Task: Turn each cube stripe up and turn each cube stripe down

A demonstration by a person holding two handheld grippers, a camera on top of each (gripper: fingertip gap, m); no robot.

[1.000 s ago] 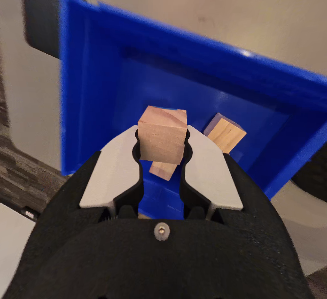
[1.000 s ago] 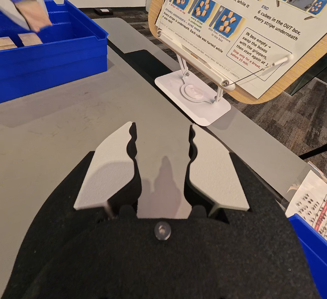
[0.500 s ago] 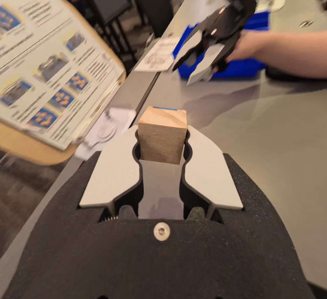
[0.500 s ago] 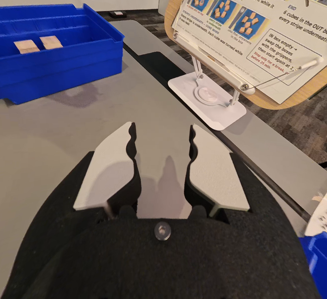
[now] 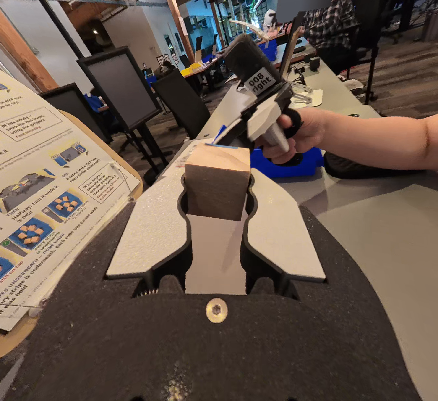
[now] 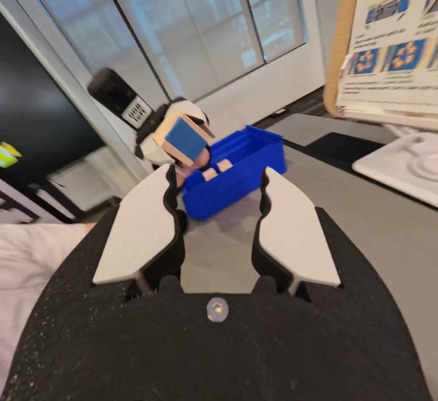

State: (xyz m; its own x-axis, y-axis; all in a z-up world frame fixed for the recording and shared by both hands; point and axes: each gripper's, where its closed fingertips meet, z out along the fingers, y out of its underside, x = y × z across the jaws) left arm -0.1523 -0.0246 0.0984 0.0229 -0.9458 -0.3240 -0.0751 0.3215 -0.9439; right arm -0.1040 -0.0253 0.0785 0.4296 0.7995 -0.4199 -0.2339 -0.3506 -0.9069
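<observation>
My left gripper point(image 5: 216, 176) is shut on a wooden cube point(image 5: 214, 190) and holds it in the air above the grey table point(image 5: 379, 235). The cube's blue stripe point(image 5: 221, 146) is on the far face, toward my right gripper point(image 5: 227, 132), which a hand holds just behind the cube. In the right wrist view my right gripper point(image 6: 216, 171) is open and empty. The held cube point(image 6: 184, 140) shows its blue face there, between the left gripper's white fingers point(image 6: 154, 152). Behind it a blue bin point(image 6: 237, 190) holds two wooden cubes point(image 6: 209, 174), plain side up.
An instruction board on a wooden backing point(image 5: 47, 188) stands at the left on a white stand base point(image 6: 403, 171). A second blue bin point(image 5: 284, 164) sits behind the right gripper. A person's forearm point(image 5: 379, 142) reaches in from the right. Chairs and desks lie beyond the table.
My left gripper has lifted the cube out of the blue bin and swung round to face the right gripper. The right gripper has turned toward the cube and come close, still open.
</observation>
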